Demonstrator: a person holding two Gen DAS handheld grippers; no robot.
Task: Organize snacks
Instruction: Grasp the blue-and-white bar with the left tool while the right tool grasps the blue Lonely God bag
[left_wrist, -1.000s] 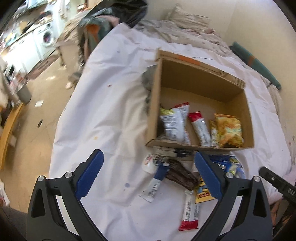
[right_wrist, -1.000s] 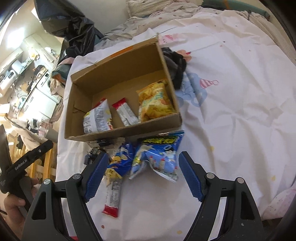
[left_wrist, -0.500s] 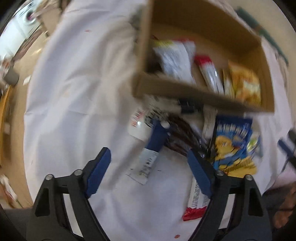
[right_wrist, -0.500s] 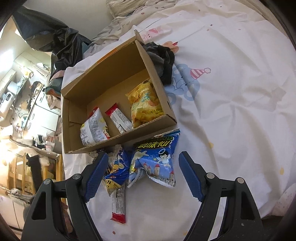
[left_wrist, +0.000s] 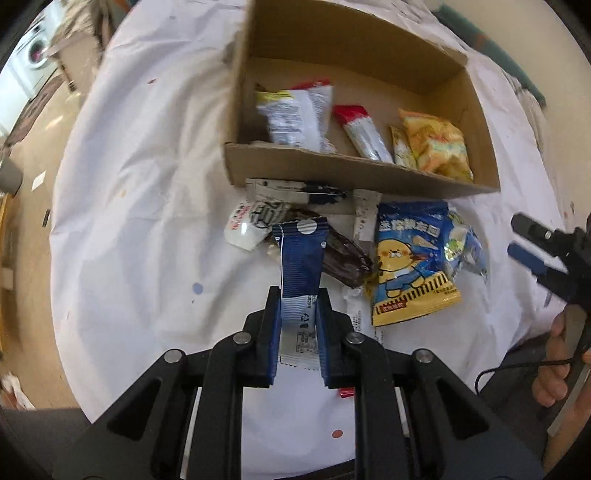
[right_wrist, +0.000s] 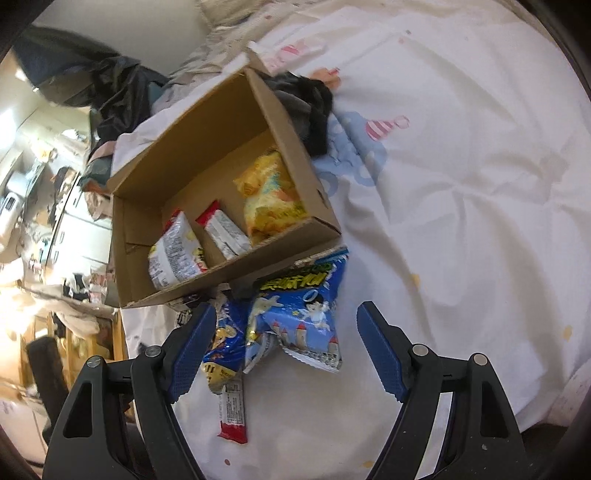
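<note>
Now we see the left gripper (left_wrist: 298, 316) jaws just closed, clamped on a flat crinkly blue-white sachet (left_wrist: 301, 266) | beside the cardboard box (left_wrist: 354, 177) on the bed's white sheet (left_wrist: 140, 221) | right gripper (right_wrist: 286, 349) jaws apart over a glossy blue bag (right_wrist: 303, 314)

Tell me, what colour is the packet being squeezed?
Dark blue and white snack packet, clearest in the left wrist view.

A white sheet (left_wrist: 129, 192) covers the bed, beside a beige floor (left_wrist: 33, 206) and washing machine (left_wrist: 35, 55).
</note>
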